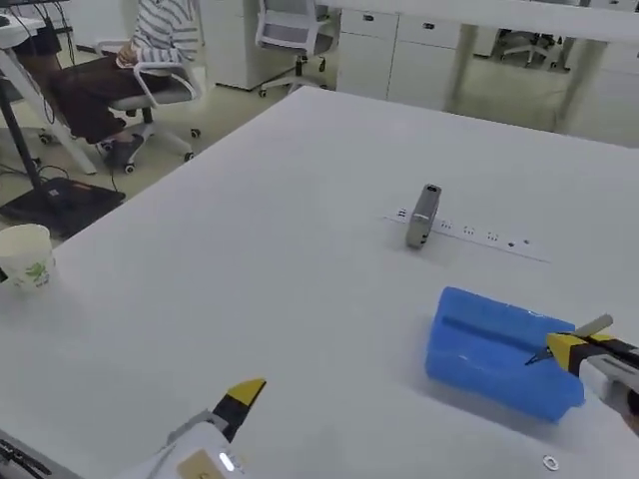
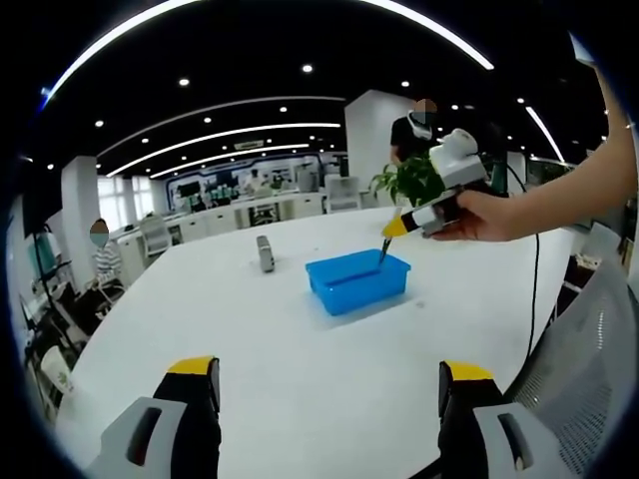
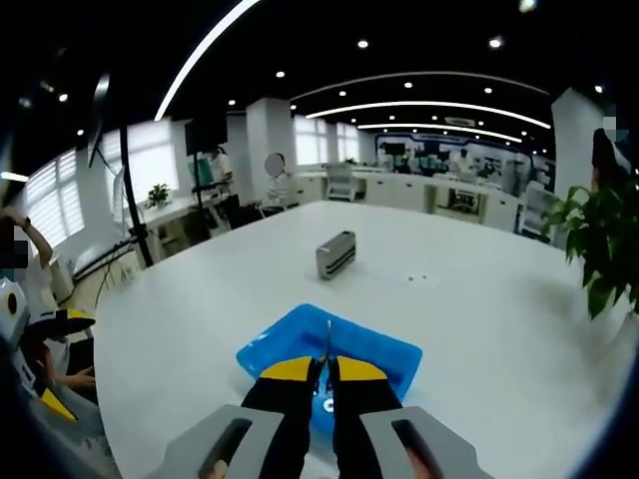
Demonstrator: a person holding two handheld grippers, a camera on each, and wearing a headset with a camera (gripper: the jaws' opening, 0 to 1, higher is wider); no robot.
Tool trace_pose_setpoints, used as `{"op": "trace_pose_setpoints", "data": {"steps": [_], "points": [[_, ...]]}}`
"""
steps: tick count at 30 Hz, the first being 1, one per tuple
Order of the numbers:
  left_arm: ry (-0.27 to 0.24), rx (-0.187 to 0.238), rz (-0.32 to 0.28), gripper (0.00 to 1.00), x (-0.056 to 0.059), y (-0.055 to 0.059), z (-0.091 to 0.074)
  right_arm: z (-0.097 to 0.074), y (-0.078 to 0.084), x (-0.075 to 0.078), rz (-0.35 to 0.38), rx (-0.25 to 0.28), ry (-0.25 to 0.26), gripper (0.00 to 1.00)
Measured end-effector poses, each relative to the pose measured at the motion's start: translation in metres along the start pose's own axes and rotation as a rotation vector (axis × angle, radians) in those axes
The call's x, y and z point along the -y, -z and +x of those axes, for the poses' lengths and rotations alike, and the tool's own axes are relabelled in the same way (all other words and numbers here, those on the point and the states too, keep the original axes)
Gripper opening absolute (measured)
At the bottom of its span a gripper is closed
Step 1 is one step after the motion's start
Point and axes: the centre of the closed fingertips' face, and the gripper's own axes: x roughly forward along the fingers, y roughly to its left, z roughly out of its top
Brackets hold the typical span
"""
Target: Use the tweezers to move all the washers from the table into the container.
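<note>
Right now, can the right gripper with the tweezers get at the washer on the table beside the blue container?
Probably yes. The right gripper, shut on the tweezers, is over the blue container, and the washer lies on bare table near it, with nothing between them.

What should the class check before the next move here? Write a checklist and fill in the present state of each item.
1. Right hand-held gripper shut on the tweezers: ok.
2. Tweezers' tip above the blue container: ok.
3. Washer held in the tweezers' tip: cannot tell, the tip is too small to see.
4. All washers off the table: not ok, one washer lies on it beside the container.
5. Left hand-held gripper open and well apart from the container: ok.
</note>
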Motion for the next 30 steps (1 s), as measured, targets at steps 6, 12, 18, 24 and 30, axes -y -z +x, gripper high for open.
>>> {"op": "trace_pose_setpoints", "data": {"steps": [6,12,18,24,30], "points": [[-0.008,0.011,0.003,0.92,-0.002,-0.002,-0.001,-0.020,0.006,-0.010,0.023,0.012,0.005,0.03],[0.004,0.020,-0.004,0.93,0.000,-0.004,-0.001,-0.035,0.015,-0.005,0.044,0.012,0.041,0.03],[0.008,0.031,-0.016,0.95,0.000,-0.006,-0.001,-0.047,0.034,-0.001,0.077,-0.010,0.066,0.03],[0.009,0.031,-0.009,0.95,0.001,-0.006,-0.001,-0.047,0.054,-0.001,0.071,-0.066,0.071,0.03],[0.014,0.026,-0.006,0.94,0.002,-0.005,0.000,-0.040,0.074,0.000,0.076,-0.114,0.072,0.03]]}}
